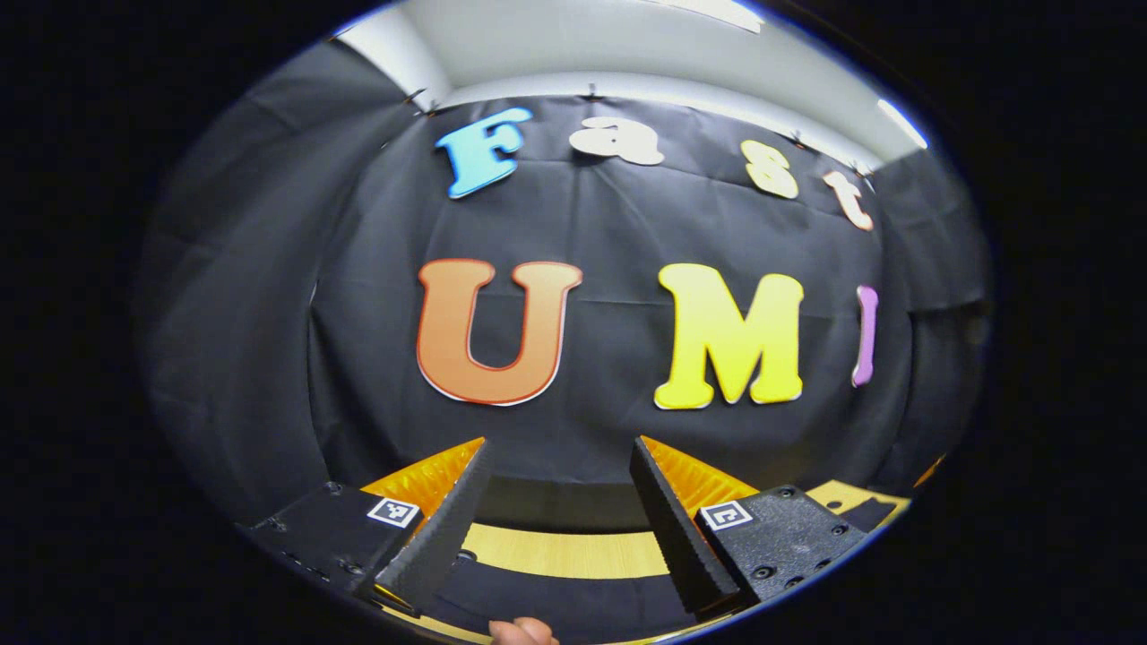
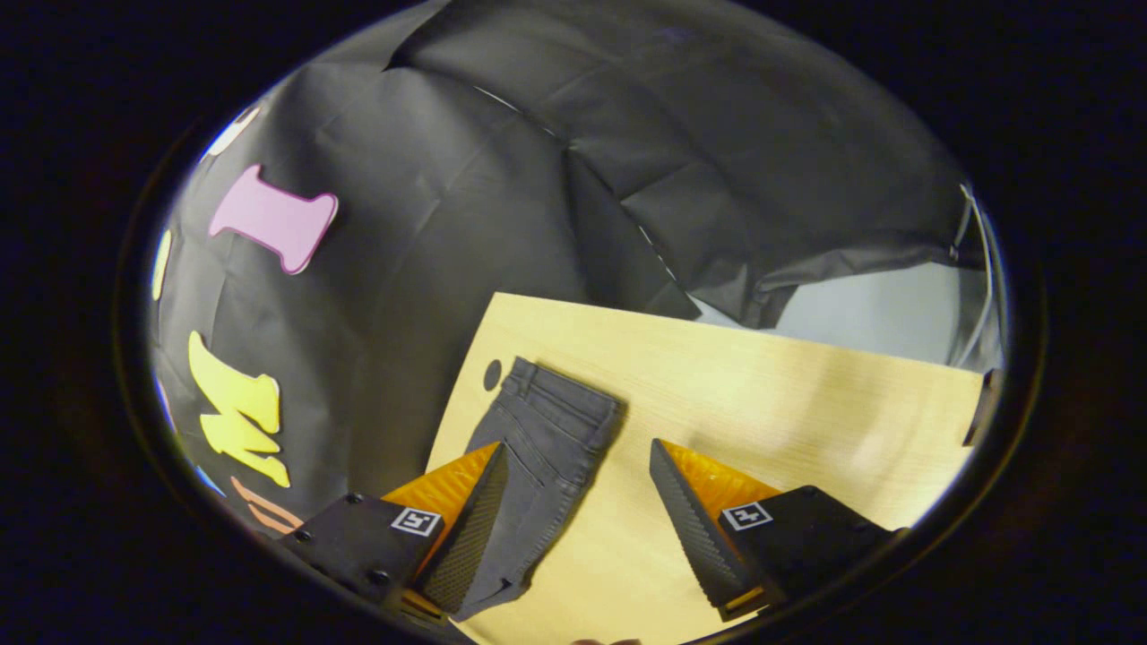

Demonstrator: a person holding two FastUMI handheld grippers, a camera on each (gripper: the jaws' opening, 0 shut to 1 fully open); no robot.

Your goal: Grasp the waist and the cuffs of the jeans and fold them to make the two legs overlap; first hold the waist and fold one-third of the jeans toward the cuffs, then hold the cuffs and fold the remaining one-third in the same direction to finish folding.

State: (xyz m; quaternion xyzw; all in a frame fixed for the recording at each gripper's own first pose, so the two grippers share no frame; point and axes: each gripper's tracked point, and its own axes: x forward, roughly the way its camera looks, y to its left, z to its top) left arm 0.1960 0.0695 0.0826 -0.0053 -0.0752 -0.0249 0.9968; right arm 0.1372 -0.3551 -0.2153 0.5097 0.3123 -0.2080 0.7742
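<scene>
Jeans (image 2: 547, 448) are lying flat on the pale wooden surface (image 2: 789, 403) near its far left corner in the right gripper view, waistband toward the booth wall and legs running back toward us under the right gripper (image 2: 578, 488). We are judging them as soft, fairly heavy denim that is going to drape and sag when lifted, not slippery and not fragile, with the waistband and cuff hems as the thickest, firmest places to pinch. We are holding the right gripper above them with its jaws wide and nothing between them. The left gripper (image 1: 560, 484) is pointing level at the wall, jaws likewise wide and holding nothing. The left gripper view is giving us a strip of the surface (image 1: 564, 551) with something dark lying on it that we cannot identify, while the right gripper view is showing the waist clearly. The cuffs are running out of sight at the bottom.
</scene>
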